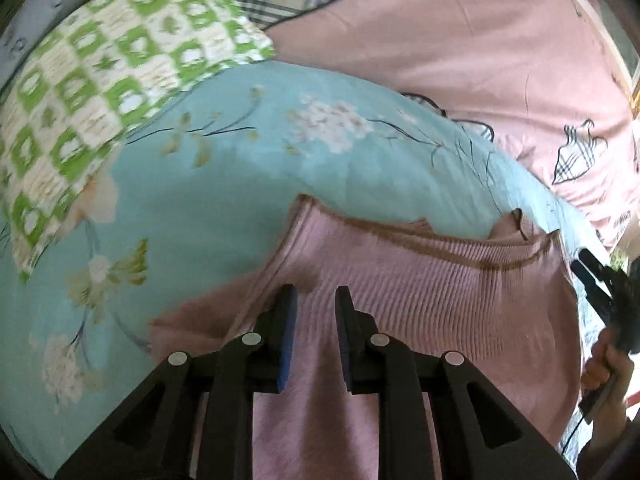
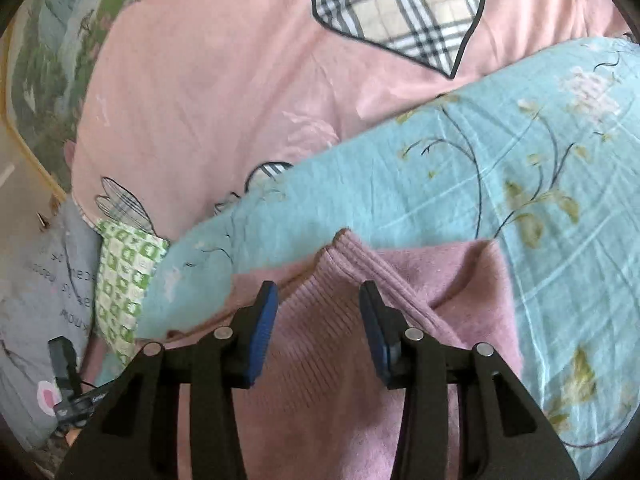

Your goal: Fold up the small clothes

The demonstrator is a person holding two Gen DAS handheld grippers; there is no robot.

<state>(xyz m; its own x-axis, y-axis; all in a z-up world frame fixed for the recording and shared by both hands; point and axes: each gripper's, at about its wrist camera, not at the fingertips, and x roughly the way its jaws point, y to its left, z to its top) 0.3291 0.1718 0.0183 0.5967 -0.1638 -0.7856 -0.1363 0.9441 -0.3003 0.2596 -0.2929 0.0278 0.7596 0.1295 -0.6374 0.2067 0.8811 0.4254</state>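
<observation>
A pink knit sweater (image 1: 420, 300) lies on a light blue floral quilt (image 1: 224, 184). Its ribbed hem runs across the far edge in the left wrist view. My left gripper (image 1: 316, 294) is open just above the sweater, nothing between the fingers. In the right wrist view the sweater (image 2: 472, 276) shows a ribbed band folded over a smooth part. My right gripper (image 2: 318, 292) is open wide above that ribbed band, holding nothing. The right gripper also shows at the right edge of the left wrist view (image 1: 600, 280), held by a hand.
A green and white checked cloth (image 1: 100, 92) lies on the quilt's far left. A pink bedspread with plaid hearts (image 2: 224, 92) lies beyond the quilt (image 2: 540, 184). A grey printed pillow (image 2: 44, 292) sits at the left in the right wrist view.
</observation>
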